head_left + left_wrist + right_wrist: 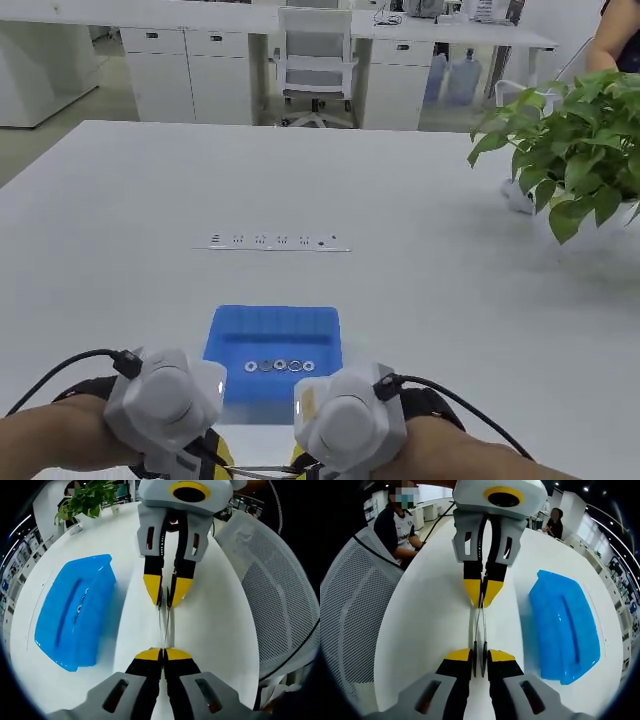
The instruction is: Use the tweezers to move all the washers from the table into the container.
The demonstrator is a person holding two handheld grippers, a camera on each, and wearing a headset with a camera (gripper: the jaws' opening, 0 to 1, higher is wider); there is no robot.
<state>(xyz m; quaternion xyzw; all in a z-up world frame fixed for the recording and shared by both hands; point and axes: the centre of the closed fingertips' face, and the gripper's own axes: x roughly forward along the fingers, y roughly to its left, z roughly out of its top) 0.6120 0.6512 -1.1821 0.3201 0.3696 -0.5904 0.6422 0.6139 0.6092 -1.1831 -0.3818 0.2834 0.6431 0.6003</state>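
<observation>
A blue container [225,340] sits on the white table [420,250] just beyond my hands, with several washers [279,366] in a row inside it. My left gripper [222,462] and right gripper [303,462] point at each other at the near table edge. Both are shut on the thin metal tweezers [262,470] stretched between them. In the left gripper view my own yellow tips [163,654] pinch one end of the tweezers [165,622], and the container [60,625] lies to the left. In the right gripper view my tips [479,655] clamp the tweezers [480,622], beside the container [565,625].
A white socket strip [272,241] lies flat mid-table. A potted plant [575,150] stands at the right edge. An office chair [316,60] and cabinets are behind the table. A mesh chair back [355,600] is close by, and a seated person [400,525] is beyond it.
</observation>
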